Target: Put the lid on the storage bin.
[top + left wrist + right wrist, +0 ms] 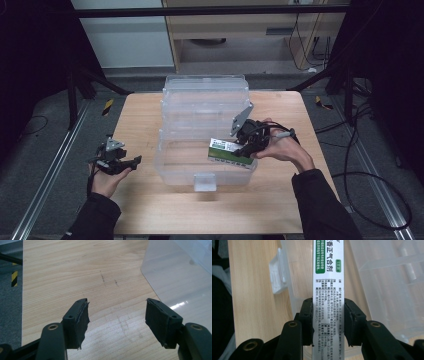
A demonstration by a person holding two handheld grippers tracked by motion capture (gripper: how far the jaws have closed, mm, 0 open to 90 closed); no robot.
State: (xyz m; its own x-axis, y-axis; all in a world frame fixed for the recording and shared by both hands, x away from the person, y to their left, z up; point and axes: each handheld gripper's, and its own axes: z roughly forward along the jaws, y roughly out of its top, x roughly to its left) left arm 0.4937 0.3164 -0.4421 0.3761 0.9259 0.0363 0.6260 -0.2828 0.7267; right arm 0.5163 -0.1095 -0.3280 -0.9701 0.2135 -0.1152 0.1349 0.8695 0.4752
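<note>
At nine o'clock on the pale wood-grain surface (150, 210), the left gripper (131, 161) rests with jaws apart, holding nothing. At centre sits the clear, ribbed plastic bin (200, 125), lid open. At three o'clock the right gripper (328, 322) is clamped on a slim white-and-green carton (230, 151) over the bin's right rim. The smooth cardboard could snag that rim and twist loose.

Box (231, 151) over bin (172, 165) (mid-table (145, 205)); left gripper (131, 161) beside
</note>
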